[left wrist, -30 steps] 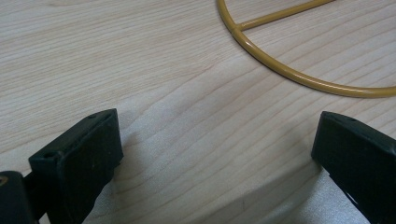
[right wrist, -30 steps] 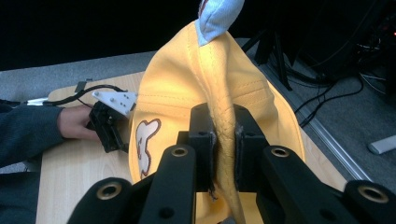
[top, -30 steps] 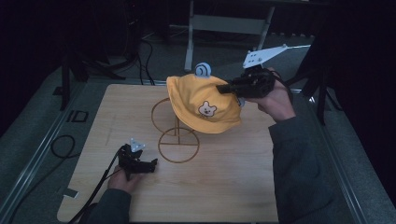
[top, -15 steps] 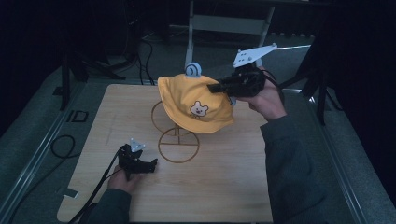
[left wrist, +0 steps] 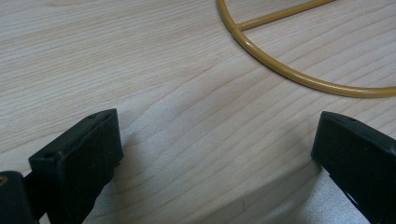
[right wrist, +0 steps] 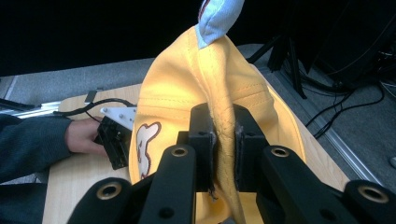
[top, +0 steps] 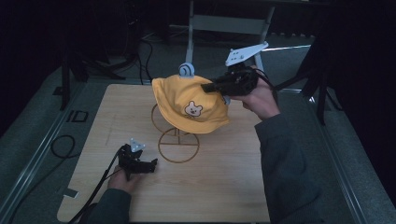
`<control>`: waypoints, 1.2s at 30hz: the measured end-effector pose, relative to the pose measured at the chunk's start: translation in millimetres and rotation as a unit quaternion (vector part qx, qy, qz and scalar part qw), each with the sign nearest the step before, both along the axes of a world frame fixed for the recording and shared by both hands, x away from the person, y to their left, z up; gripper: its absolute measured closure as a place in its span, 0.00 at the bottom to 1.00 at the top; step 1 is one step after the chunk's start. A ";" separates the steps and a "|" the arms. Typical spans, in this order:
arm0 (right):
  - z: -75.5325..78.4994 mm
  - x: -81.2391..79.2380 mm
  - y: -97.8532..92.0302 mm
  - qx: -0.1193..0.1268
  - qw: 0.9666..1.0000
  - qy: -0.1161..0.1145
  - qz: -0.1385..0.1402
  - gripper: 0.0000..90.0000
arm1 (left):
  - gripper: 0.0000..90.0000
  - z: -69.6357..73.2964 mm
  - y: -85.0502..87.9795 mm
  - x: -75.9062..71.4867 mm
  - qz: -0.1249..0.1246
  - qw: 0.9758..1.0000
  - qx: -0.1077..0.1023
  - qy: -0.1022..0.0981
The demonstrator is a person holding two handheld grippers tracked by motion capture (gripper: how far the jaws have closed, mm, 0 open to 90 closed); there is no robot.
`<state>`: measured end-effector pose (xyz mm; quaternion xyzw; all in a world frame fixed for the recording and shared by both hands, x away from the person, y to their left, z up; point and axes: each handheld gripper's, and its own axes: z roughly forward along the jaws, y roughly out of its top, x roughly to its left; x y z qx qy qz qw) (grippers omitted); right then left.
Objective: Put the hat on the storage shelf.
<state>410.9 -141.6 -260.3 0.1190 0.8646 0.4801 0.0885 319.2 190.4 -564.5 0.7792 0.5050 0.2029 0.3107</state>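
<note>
A yellow bucket hat with a bear face and a blue ear hangs above a gold wire stand at the table's middle. My right gripper comes in from the right and is shut on the hat's edge. In the right gripper view the pads pinch a fold of the hat between them. My left gripper rests on the table left of the stand's base ring. In its own view the left gripper stands open over bare wood, with the gold ring just ahead.
The wooden table has free room in front and to the right of the stand. A cable trails from the left gripper off the front left edge. Dark stands and cables crowd the floor behind the table.
My right gripper has carried the hat a little to the left, over the stand. The left gripper has stayed where it was.
</note>
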 end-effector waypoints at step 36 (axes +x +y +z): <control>-20.6 15.2 74.5 -0.069 0.997 -0.010 -0.021 0.84 | 0.02 -0.2 -0.4 -0.2 0.002 1.000 -0.003 -0.001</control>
